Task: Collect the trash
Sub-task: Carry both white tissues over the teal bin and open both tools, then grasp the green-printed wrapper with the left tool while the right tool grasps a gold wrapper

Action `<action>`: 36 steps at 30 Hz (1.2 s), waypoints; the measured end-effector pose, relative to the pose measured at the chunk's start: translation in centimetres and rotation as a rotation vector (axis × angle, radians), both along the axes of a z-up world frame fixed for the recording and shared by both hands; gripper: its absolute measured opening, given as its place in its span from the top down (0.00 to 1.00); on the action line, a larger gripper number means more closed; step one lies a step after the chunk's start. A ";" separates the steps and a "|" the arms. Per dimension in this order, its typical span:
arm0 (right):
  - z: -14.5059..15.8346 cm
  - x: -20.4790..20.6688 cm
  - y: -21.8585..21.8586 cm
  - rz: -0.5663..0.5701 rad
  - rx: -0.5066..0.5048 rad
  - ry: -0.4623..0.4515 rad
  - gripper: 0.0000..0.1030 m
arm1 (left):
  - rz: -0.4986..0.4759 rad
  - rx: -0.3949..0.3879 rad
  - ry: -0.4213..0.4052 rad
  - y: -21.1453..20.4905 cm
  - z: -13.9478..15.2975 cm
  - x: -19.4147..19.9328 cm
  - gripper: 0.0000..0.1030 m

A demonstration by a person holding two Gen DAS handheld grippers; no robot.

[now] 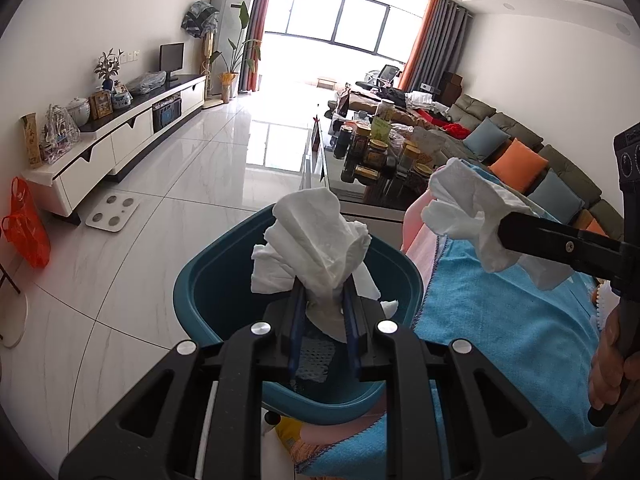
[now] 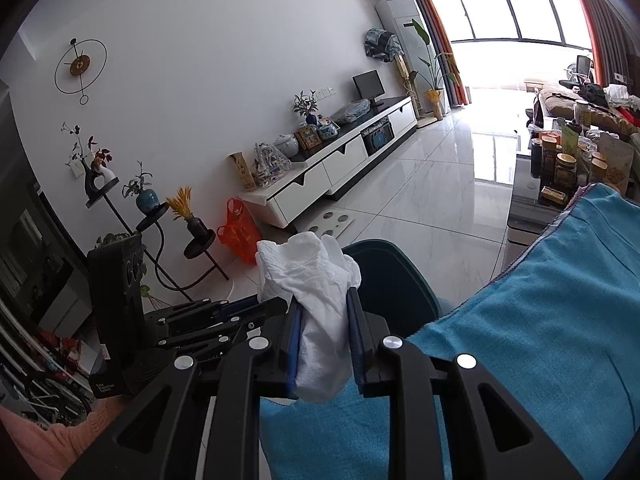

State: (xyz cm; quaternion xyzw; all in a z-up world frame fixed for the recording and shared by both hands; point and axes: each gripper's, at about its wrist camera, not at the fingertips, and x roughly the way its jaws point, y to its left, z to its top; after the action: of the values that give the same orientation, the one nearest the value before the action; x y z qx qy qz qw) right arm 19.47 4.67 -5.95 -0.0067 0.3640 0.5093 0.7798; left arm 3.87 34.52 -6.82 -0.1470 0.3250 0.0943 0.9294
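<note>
While both my grippers are clamped on paper, neither wad has gone into the bin yet. My left gripper (image 1: pixel 322 300) has its jaws pinched on a crumpled white tissue (image 1: pixel 320 240), held right over the open mouth of the teal trash bin (image 1: pixel 208 296); more white paper (image 1: pixel 268 272) already lies inside the bin. My right gripper (image 2: pixel 322 308) is closed on a second tissue wad (image 2: pixel 316 280), held above the blue towel (image 2: pixel 540 320) just beside the bin, with the bin rim (image 2: pixel 384 264) just past the fingertips. From the left wrist view the right gripper's wad (image 1: pixel 468 208) hangs to the right of the bin, over the towel. Farther off: white bathroom scale (image 1: pixel 114 213) on the tile floor, orange plastic bag (image 1: pixel 26 226) beside the low TV cabinet (image 1: pixel 120 140), cluttered glass table (image 1: pixel 376 152), grey sofa (image 1: pixel 560 168), bright window (image 1: pixel 348 20) at the back.
</note>
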 end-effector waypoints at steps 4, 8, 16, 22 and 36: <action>-0.9 1.0 1.2 -0.002 -0.022 0.032 0.79 | 0.010 0.001 0.022 -0.7 -0.8 1.4 0.81; -1.8 1.7 2.5 -0.009 -0.053 0.061 0.77 | 0.015 -0.003 0.041 -0.6 -1.5 2.9 0.81; -3.4 2.5 4.7 -0.026 -0.132 0.093 0.74 | 0.027 -0.010 0.080 -0.7 -3.5 5.3 0.80; -3.9 3.1 5.4 -0.041 -0.148 0.129 0.67 | 0.048 -0.022 0.098 -1.3 -4.7 6.6 0.73; -3.5 3.1 4.0 -0.072 -0.116 0.133 0.61 | 0.081 -0.021 0.075 -1.2 -5.3 5.8 0.57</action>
State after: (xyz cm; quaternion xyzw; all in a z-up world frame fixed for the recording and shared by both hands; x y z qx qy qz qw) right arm 22.54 8.65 -9.48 -0.0046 0.4439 0.4582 0.7701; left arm 9.68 33.27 -12.11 -0.1660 0.3544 0.1342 0.9104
